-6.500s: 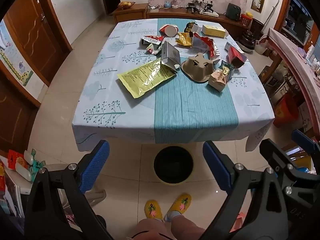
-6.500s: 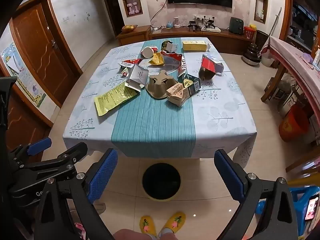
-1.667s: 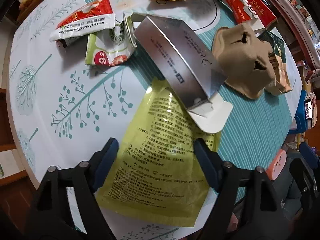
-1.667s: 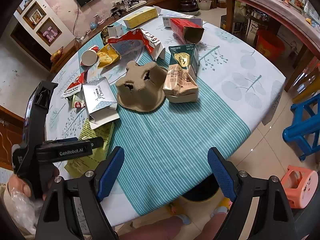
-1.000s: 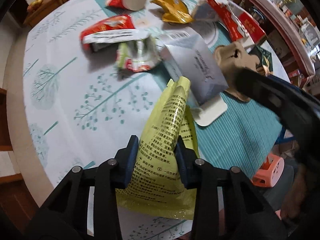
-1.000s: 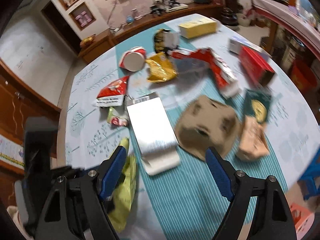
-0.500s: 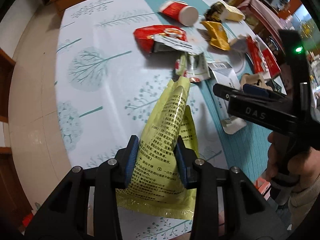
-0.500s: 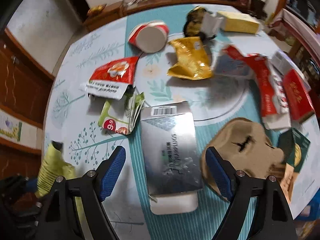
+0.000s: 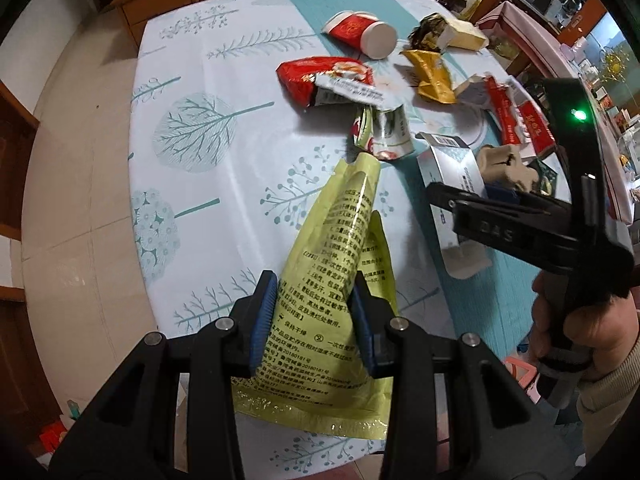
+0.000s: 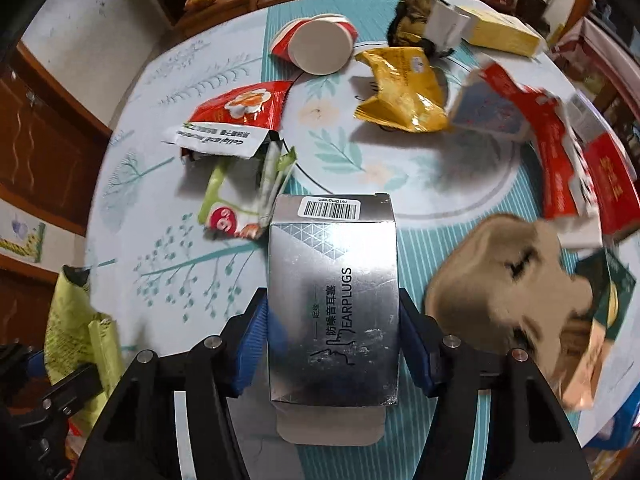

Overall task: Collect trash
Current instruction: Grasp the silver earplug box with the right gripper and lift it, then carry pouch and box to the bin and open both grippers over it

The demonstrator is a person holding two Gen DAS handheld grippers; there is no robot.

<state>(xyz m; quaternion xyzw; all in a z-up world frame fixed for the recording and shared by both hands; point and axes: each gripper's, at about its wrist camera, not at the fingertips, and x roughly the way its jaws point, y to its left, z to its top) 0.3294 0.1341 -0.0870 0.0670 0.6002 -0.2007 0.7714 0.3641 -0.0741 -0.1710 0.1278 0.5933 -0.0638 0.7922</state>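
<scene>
A yellow-green printed pouch (image 9: 340,232) stands up off the tablecloth with my left gripper (image 9: 312,284) shut on its lower part. It shows again at the lower left of the right wrist view as the pouch (image 10: 72,320). A silver earplugs box (image 10: 332,264) lies flat on the teal stripe. My right gripper (image 10: 332,304) straddles the box, its jaws closing, and the blue pads (image 10: 256,332) meet the box's long sides. In the left wrist view a hand holds the right gripper (image 9: 500,216) over that box.
Other litter lies beyond on the table (image 9: 192,184): a red paper cup (image 10: 316,44), a red snack bag (image 10: 236,112), a green-white wrapper (image 10: 240,200), a yellow foil bag (image 10: 404,88), red cartons (image 10: 560,160). A brown pulp cup carrier (image 10: 508,276) sits just right of the box.
My left gripper has risen and drifted left with the pouch. My right gripper came down over the silver box and its jaws narrowed onto the box's sides.
</scene>
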